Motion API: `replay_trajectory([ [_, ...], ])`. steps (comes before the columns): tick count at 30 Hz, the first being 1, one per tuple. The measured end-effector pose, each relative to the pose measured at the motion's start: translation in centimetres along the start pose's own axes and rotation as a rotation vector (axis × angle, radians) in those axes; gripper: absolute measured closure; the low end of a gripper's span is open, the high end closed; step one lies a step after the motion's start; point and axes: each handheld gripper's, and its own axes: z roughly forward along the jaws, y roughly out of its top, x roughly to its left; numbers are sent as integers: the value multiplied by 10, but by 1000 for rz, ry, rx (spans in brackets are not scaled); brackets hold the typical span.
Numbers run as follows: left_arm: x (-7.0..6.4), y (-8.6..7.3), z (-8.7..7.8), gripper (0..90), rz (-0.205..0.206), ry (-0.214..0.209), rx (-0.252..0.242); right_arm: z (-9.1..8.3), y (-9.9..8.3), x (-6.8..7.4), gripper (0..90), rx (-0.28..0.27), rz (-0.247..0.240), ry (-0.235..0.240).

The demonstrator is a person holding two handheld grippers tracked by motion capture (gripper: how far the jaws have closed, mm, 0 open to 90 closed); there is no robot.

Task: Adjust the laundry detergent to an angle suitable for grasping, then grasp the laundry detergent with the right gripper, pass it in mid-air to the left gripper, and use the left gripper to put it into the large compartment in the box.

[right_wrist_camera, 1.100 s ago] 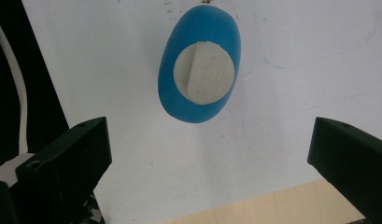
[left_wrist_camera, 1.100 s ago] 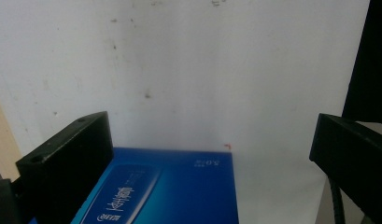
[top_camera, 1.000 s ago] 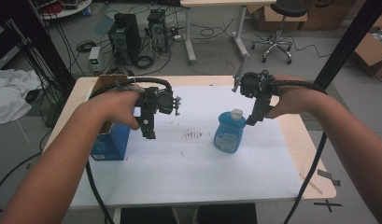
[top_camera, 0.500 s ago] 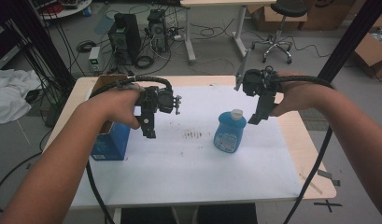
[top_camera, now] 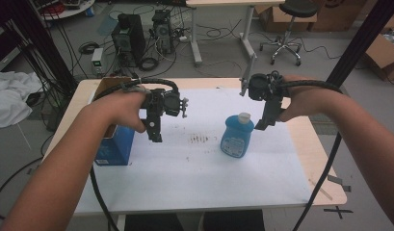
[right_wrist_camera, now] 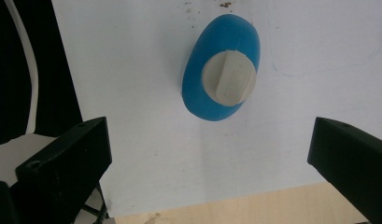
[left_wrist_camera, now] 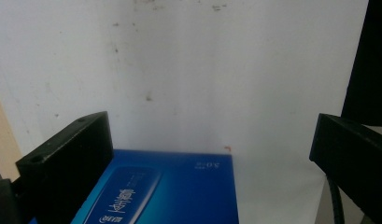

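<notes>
Blue bottle (top_camera: 237,138) with white cap stands upright; blue box (top_camera: 115,145), perhaps cardboard, near the left edge

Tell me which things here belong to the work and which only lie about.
In the work:
- blue plastic bottle with white cap
- blue cardboard box
- left gripper, right gripper

Lying about:
- black computer towers on floor
- swivel stool
- white cloth

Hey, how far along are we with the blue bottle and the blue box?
Nothing looks done: the blue bottle stands capped on the white mat and the blue box sits at its left edge, both untouched. In hand: the right gripper hovers open above the bottle, the left gripper open beside the box. Gripping and moving either remains.
</notes>
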Motion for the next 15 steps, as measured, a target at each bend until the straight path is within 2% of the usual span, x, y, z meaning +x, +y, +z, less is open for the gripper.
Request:
replay_trajectory([
  [3,1,-2,0,1,-2,3,5,1,1,-2,0,0,1,3],
  [6,-2,-5,0,1,-17,-2,-13,3,3,-3,0,2,3,6],
  [15,-5,-4,-5,1,-3,6,-6,3,8,1,0,3,-10,6],
])
